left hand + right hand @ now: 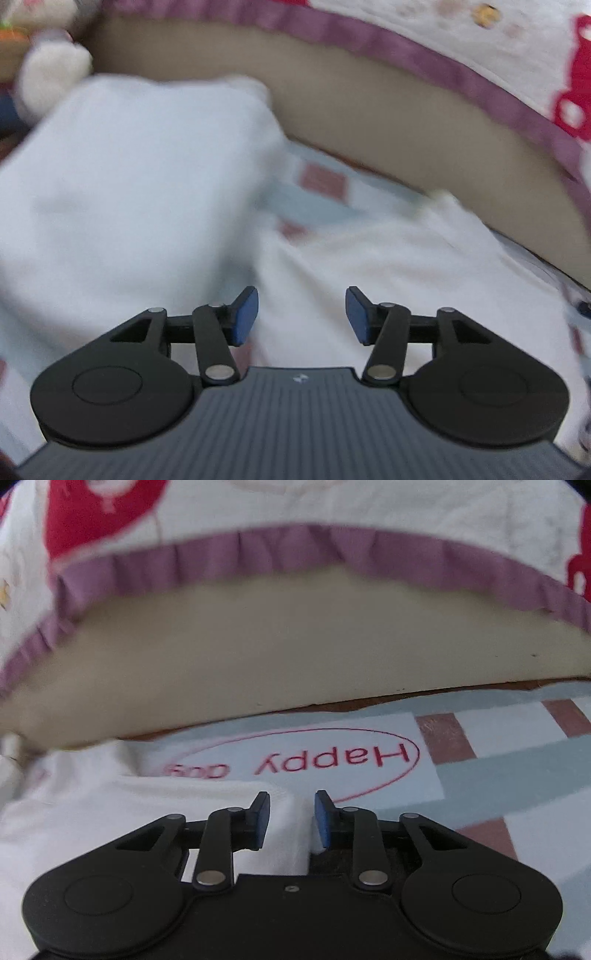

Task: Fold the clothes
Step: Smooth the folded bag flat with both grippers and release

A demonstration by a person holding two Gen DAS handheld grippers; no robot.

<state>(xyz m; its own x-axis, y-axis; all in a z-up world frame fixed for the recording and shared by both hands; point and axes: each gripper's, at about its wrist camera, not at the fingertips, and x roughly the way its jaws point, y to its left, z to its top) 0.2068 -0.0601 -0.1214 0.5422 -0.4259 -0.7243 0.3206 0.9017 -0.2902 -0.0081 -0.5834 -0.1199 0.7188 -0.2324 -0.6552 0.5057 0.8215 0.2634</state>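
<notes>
A white garment (388,266) lies spread on a checked bed sheet (325,181). A large blurred fold of it (140,177) rises on the left of the left wrist view. My left gripper (301,315) hovers over the white cloth, open, with nothing gripped between its blue pads (245,319). In the right wrist view the garment's edge (110,812) runs under my right gripper (291,819). Its jaws stand partly apart with a strip of white cloth showing in the gap. The pads (322,821) do not visibly press on it.
A beige bed side or mattress wall (295,646) rises just ahead, topped by a quilt with a purple frill (280,550) and red prints. The sheet carries a red "Happy" oval print (332,757). A white plush toy (51,77) sits at the far left.
</notes>
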